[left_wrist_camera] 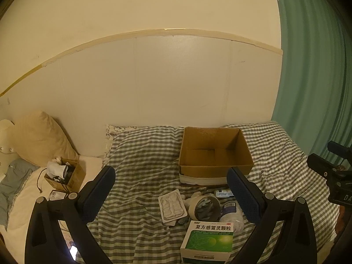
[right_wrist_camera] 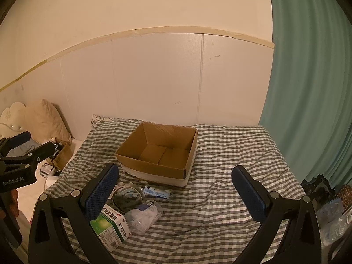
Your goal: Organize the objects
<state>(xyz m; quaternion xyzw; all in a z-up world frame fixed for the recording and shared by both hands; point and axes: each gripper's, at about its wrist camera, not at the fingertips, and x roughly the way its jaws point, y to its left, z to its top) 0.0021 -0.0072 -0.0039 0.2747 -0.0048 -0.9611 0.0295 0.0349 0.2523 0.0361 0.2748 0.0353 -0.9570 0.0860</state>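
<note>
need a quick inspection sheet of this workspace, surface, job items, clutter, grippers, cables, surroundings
surface: bed with rumpled checked sheet.
job's things: empty open cardboard box near the wall; in front of it a green medicine box, blister tray, round tin, small blue-white packet, clear bag of white items, bunched together.
clutter: smaller carton stuffed with odds and ends, at the sheet's left.
grippers: left gripper open, holds nothing; right gripper open, holds nothing.
cables: a dark cord beside the smaller carton.
surroundings: pale wall panels, green curtain on the right, beige pillow on the left.
</note>
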